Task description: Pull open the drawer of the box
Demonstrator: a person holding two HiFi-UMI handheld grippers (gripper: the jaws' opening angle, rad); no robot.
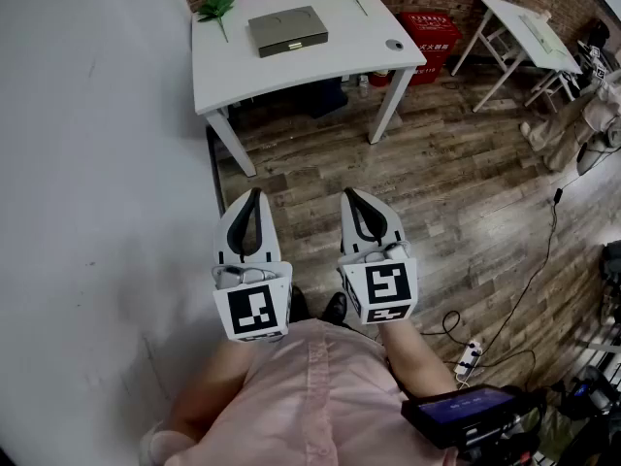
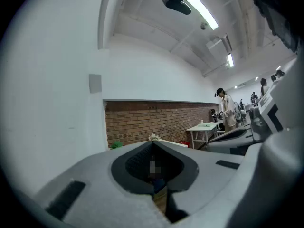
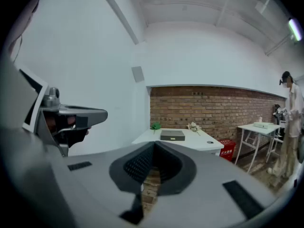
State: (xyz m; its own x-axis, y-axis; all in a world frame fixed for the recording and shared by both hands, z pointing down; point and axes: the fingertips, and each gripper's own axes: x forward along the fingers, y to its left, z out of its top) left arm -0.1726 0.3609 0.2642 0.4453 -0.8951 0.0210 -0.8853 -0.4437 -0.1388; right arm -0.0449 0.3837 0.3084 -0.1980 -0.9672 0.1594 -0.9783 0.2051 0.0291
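Left of centre in the head view, the left gripper (image 1: 255, 194) is held closed and empty. The box (image 1: 287, 30) (grey, flat) is set on the white table (image 1: 374, 39) at upper middle, well apart from both tongs. Right of centre, the right gripper (image 1: 348, 194) is likewise closed on nothing.

Box (image 1: 288, 31) far off on the white table (image 1: 359, 47); drawer front too small to make out. In the left gripper view, the left gripper (image 2: 153, 145), tips together, hides the box entirely. Person (image 3: 290, 122) at the right gripper view's right rim, partly cut off.
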